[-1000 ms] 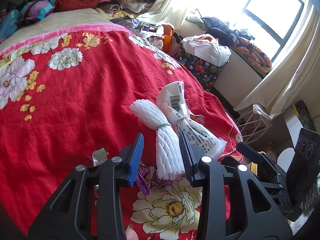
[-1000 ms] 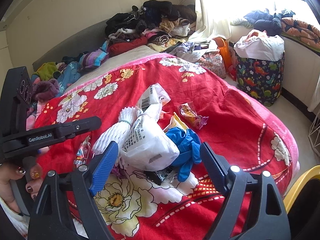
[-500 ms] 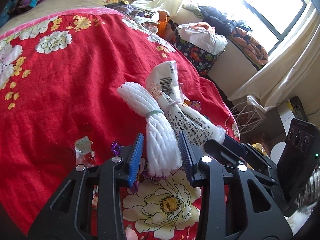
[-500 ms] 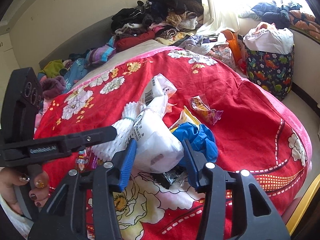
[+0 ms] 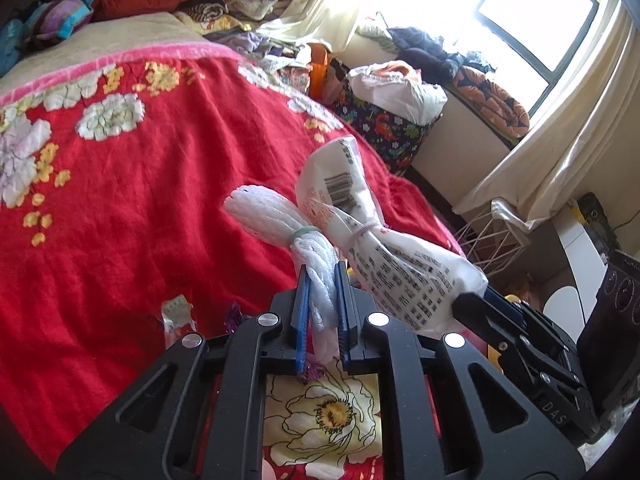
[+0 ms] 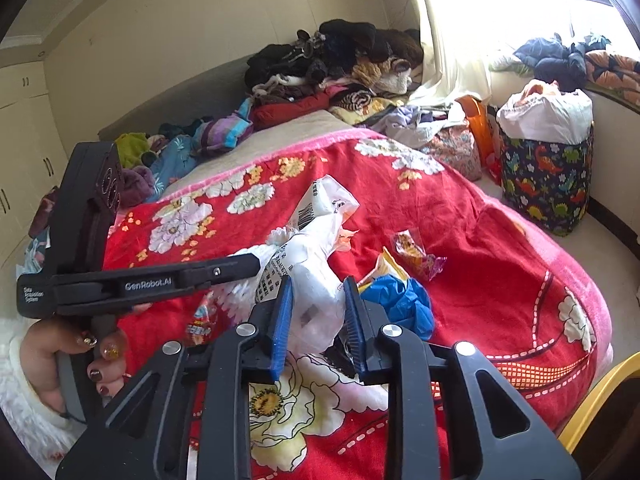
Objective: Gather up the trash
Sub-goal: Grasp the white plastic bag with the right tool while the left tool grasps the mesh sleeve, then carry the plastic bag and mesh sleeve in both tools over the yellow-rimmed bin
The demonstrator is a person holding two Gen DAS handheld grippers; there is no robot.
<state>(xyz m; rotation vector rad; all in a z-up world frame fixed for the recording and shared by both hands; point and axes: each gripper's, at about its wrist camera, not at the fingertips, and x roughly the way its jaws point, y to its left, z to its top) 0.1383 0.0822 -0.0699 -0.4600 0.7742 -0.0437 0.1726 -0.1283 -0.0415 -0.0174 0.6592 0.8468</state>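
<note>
Two claws are working over the red floral bed cover [image 6: 500, 240] here, and each is gripping its own piece of trash. Over by the wall under the window, the dinosaur-print fabric bin [image 6: 548, 176] is sitting on the floor, and it is brimming with a white bundle that is bulging over its rim; beside it an orange bag [image 6: 476, 124] is leaning against the bed, its contents too hidden to call. The white wire basket [image 5: 492, 240] is standing off the bed's near corner in the left view. The cover's curved edge is dropping away to open floor on the window side, and the middle of the bed beyond the litter is lying free. Since a moment ago, the left claw [image 5: 323, 300] has pinched fully closed, squeezing the white foam net bundle [image 5: 280, 220] between its blue pads, where before the bundle was sitting loosely between parted fingers. The right claw [image 6: 318, 316] has just been closing from wide apart and is now pressing on the knotted white plastic bag [image 6: 316, 272], which is looking lifted off the cover. Just beside that bag, the blue glove [image 6: 404, 304], an orange snack wrapper [image 6: 416, 252] and a small wrapper [image 5: 176, 312] are lying on the bed.
</note>
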